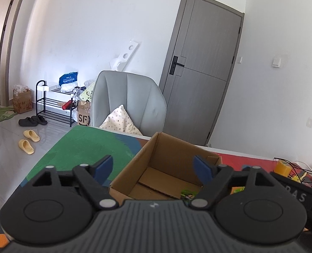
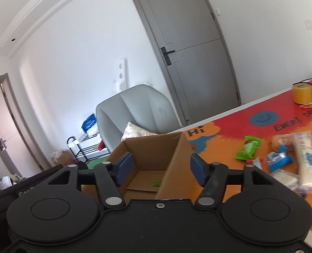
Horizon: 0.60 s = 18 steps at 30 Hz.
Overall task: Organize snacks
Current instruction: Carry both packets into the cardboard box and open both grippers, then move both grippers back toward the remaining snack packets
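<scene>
An open cardboard box stands on the colourful table mat; it also shows in the right wrist view. A green snack packet lies on its floor, seen as a green sliver in the right wrist view. My left gripper is open and empty, above the box's near side. My right gripper is open and empty, straddling the box's right wall. On the mat to the right lie a green snack packet, a blue packet and a long clear-wrapped snack.
A grey chair with a spotted cushion stands behind the table. A yellow tape roll and cables sit at the far right of the mat. A black case lies right of the box. A shoe rack and slippers are on the floor.
</scene>
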{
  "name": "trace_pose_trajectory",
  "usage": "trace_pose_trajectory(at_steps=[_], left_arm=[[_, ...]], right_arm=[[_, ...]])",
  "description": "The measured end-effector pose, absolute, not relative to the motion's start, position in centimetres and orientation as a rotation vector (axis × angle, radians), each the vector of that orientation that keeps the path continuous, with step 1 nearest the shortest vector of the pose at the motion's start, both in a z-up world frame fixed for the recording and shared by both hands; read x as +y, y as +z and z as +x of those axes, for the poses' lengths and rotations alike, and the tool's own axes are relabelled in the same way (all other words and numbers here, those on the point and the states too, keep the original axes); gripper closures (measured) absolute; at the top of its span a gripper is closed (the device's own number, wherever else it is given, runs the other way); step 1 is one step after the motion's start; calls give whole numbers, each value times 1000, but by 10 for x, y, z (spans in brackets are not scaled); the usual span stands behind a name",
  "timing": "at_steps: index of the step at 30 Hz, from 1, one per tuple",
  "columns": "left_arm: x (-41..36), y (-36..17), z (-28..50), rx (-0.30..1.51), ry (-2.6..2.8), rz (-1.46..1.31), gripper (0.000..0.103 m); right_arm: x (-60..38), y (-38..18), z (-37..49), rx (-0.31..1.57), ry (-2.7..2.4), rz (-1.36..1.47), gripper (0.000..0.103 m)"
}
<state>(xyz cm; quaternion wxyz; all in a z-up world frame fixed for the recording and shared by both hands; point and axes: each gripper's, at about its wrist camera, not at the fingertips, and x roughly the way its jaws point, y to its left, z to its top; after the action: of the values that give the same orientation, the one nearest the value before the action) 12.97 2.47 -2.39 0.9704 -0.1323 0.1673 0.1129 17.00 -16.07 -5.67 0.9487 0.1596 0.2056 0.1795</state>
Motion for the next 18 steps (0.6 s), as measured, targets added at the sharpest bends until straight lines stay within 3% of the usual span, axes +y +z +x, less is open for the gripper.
trace_pose_trajectory(at_steps=[6,9,15,18], left_arm=[[7,-25,127,354,231,-228,10],[-1,-24,124,364,219,-224,9],[-18,-21,118,369,191,-187,8],[-24,-19,116,364,169,-181,6]], right_arm=[[-187,-58,160,414,313,338,27],[-197,-58,155,413,298,344,15],[-215,-56,147,403,256,357,1],[-225,-55,145,395,231,364,0]])
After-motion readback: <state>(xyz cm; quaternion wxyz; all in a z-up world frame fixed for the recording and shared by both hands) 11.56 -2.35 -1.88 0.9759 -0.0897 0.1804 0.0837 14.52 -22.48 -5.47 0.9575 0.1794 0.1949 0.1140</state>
